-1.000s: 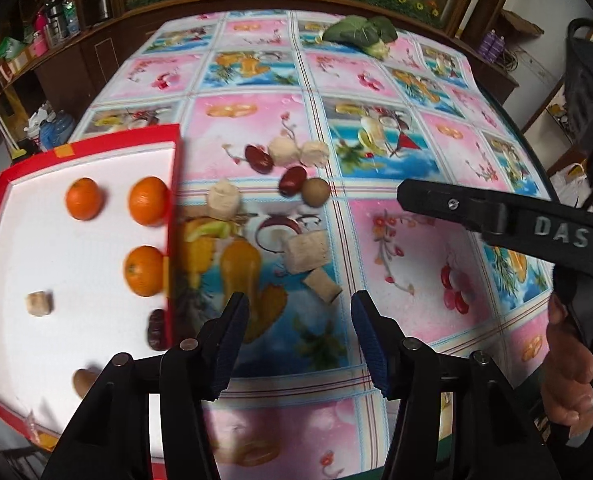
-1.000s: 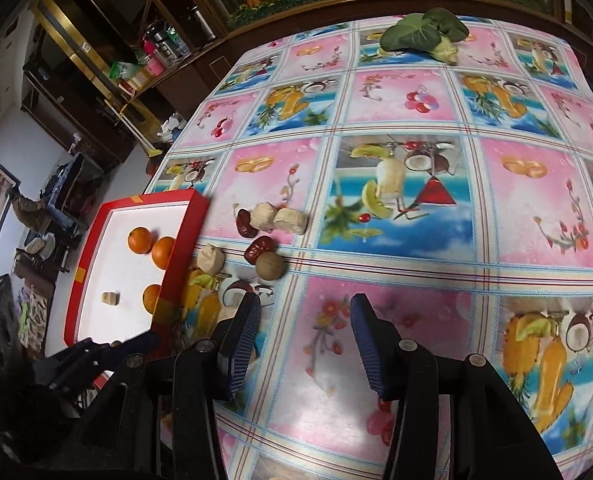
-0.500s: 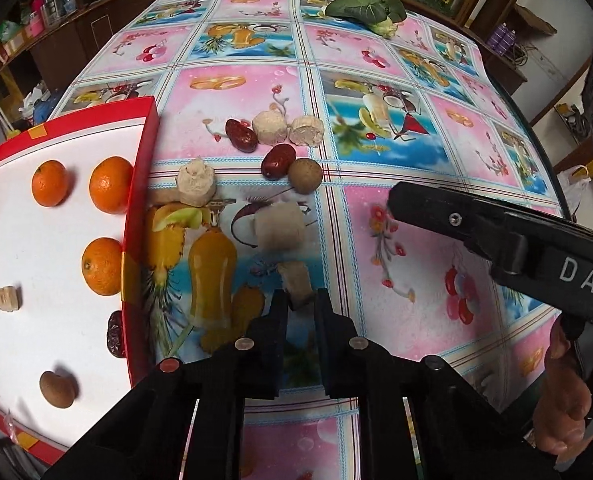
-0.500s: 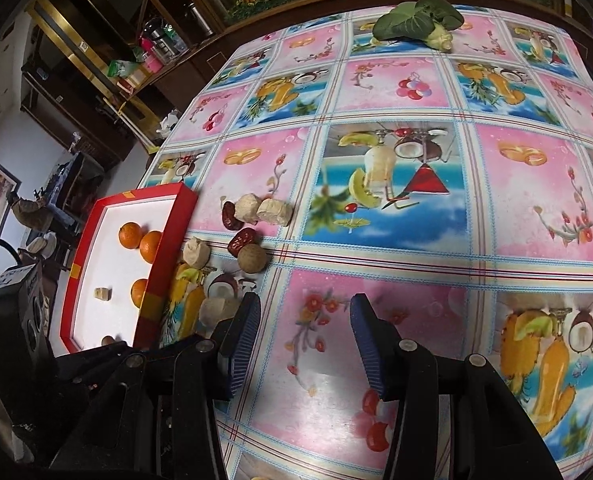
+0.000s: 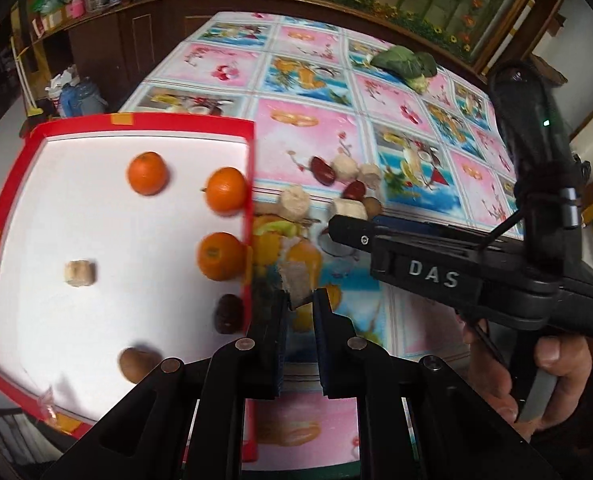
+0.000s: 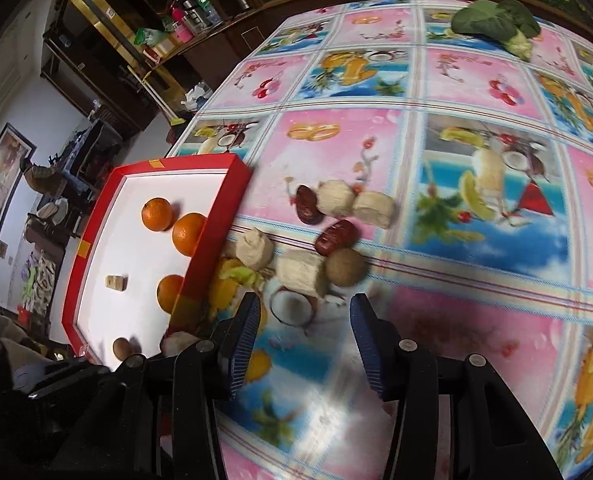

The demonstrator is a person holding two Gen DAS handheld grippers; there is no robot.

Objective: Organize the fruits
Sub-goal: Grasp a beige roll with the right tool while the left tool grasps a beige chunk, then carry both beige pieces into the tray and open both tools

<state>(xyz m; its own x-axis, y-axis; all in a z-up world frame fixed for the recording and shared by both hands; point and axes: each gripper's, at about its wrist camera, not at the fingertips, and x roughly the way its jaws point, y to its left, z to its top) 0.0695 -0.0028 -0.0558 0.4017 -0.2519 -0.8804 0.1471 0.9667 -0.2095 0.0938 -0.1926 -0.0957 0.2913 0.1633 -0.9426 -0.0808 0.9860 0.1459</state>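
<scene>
While the fruit-print tablecloth [image 6: 476, 92] fills both views, the red-rimmed white tray [image 5: 36, 208] lies to the left of the left gripper's fingers, its right wall just beside them. Three oranges [image 5: 221, 256] sit in the tray ahead-left of those fingers, with a pale chunk [image 5: 79, 273], a dark date [image 5: 229, 313] and a brown round fruit [image 5: 136, 364] nearer. The left gripper [image 5: 299, 304] is clenched on a pale, rough-cut fruit piece [image 5: 295, 282], pinched between its fingertips above the cloth beside the tray wall. The right gripper [image 6: 305, 314] has its jaws spread wide, holding nothing; just ahead of its fingers lie a pale cylinder piece [image 6: 302, 271], a brown round fruit [image 6: 346, 266] and a red date [image 6: 336, 234], bunched together. A bare hand [image 5: 536, 372] grips the right tool's handle, reaching in from the right of the left fingers.
</scene>
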